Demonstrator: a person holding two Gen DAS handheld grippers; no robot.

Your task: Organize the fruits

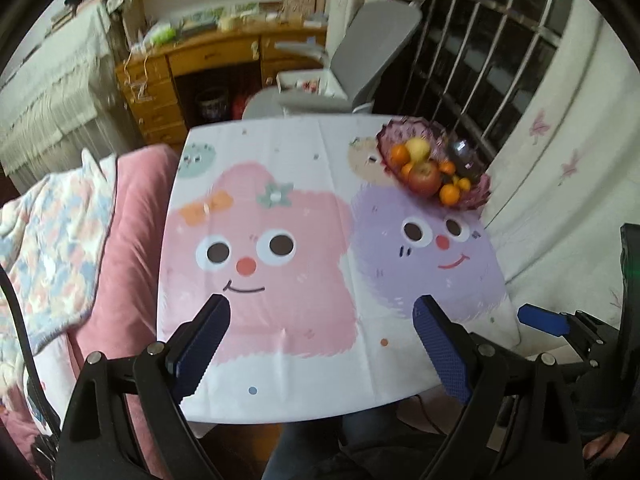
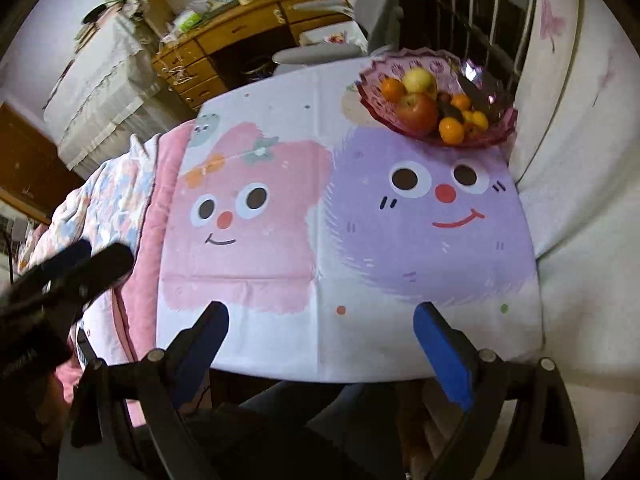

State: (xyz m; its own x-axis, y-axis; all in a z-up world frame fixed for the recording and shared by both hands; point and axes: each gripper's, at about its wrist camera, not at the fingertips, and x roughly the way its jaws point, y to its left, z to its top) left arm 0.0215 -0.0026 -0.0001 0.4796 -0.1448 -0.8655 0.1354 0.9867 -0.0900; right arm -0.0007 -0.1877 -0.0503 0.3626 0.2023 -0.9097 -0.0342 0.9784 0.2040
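A purple scalloped bowl [image 1: 476,196] [image 2: 496,136] stands at the table's far right corner. It holds a red apple [image 1: 424,178] [image 2: 418,114], a yellow apple [image 1: 418,148] [image 2: 418,80] and several oranges [image 1: 450,194] [image 2: 452,130]. My left gripper [image 1: 322,308] hangs open above the near edge of the cartoon tablecloth [image 1: 288,320] [image 2: 360,272], with nothing between its blue pads. My right gripper [image 2: 320,316] is open too and holds nothing; its blue fingers [image 1: 540,320] show at the right in the left wrist view. The left gripper's dark fingers [image 2: 100,264] appear at the left in the right wrist view.
A pink cushion with a patterned blanket [image 1: 52,240] lies left of the table. Behind the table stand a grey office chair [image 1: 360,52] and a wooden desk [image 1: 208,60]. White curtain [image 2: 580,120] and window bars [image 1: 500,40] close off the right side. A person's legs [image 2: 320,408] are below the table edge.
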